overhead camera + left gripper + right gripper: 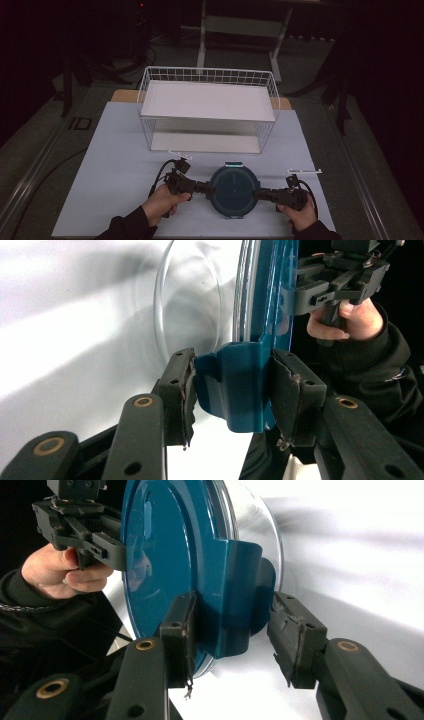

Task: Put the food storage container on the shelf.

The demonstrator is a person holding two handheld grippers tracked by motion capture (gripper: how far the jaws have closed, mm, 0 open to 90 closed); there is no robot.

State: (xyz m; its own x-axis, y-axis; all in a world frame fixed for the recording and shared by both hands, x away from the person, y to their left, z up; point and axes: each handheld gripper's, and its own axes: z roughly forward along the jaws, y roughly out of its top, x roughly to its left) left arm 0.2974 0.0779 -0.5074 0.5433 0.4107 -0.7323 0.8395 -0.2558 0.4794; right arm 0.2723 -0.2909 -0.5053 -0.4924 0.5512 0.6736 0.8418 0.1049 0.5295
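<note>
A round container with a teal lid and a clear glass bowl lies on the white table cover, near the front edge. My left gripper comes at it from the left. In the left gripper view its pads press both sides of the teal side latch, so the left gripper is shut on it. My right gripper straddles the opposite latch. There one pad rests against the lid, the other pad stands a little off the latch, and the right gripper is open.
A white wire basket rack with an upper shelf and a lower one stands behind the container, at the middle of the table. The white table cover reaches out on both sides. Dark floor and a metal stand lie beyond.
</note>
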